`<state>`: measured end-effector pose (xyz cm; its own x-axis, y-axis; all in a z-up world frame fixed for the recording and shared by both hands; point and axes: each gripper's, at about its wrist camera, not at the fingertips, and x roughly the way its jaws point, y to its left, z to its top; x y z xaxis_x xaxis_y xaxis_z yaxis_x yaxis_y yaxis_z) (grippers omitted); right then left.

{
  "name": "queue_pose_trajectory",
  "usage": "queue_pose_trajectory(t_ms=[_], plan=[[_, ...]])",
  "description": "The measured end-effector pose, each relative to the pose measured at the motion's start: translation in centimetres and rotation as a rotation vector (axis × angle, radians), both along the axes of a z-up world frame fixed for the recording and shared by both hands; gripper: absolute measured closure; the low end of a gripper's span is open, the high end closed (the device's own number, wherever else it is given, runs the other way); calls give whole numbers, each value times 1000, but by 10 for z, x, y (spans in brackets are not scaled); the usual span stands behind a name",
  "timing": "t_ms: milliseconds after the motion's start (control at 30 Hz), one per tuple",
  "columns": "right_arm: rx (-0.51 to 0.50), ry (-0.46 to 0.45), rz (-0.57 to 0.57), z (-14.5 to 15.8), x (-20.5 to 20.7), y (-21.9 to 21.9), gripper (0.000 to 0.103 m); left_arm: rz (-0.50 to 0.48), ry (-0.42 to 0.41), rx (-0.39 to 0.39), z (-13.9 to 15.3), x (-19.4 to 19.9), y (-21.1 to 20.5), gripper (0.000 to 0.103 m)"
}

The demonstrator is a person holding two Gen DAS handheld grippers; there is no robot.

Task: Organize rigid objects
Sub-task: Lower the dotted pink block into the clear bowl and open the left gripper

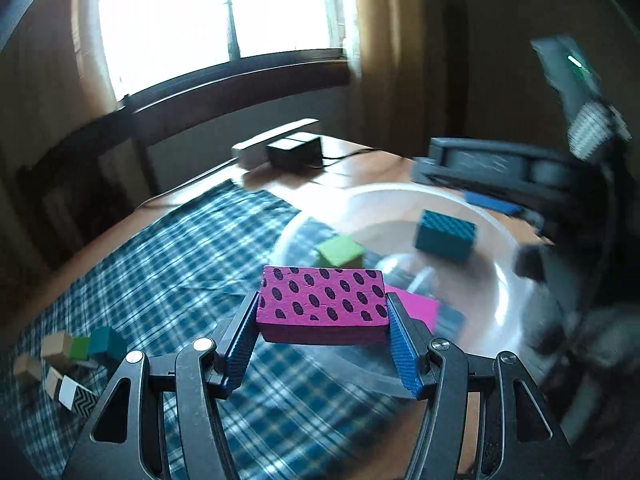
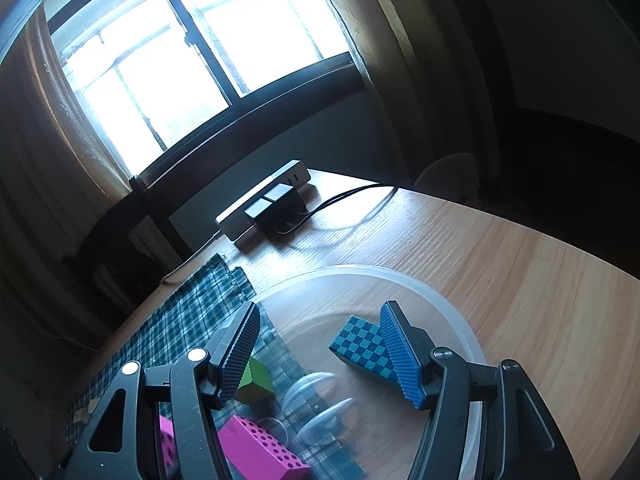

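A light wooden table point(image 2: 500, 264) carried a blue-and-white checked cloth point(image 1: 168, 264), and a large clear plastic bowl point(image 2: 452, 304) stood partly on this cloth. Inside the bowl lay a teal checkered wooden block point(image 2: 360, 346), a green wooden cube point(image 2: 256, 380) and a pink block with dark dots point(image 2: 256, 448). The left gripper point(image 1: 322, 308) pinched a magenta wooden block with black oval spots point(image 1: 322, 300) between its blue pads, above the near rim of the bowl. The right gripper point(image 2: 320, 354) was spread wide and empty over the bowl. Several small wooden blocks point(image 1: 68, 356) lay together on the cloth, well apart from the bowl.
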<state>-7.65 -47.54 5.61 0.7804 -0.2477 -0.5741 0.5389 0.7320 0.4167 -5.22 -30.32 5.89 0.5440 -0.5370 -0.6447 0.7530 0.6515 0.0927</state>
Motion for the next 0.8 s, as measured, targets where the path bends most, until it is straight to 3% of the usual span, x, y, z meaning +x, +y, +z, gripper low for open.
queue_pose_trajectory(t_ms=[233, 500, 633, 800], plan=[[4, -4, -8, 1, -3, -3, 37, -57, 16, 22, -9, -6, -11, 42], [7, -4, -9, 1, -4, -3, 37, -90, 124, -43, -10, 0, -5, 40], [8, -5, -9, 1, -4, -3, 37, -90, 131, -73, -5, -2, 3, 34], [8, -4, -8, 2, -4, -3, 37, -62, 140, -90, -2, -1, 14, 34]])
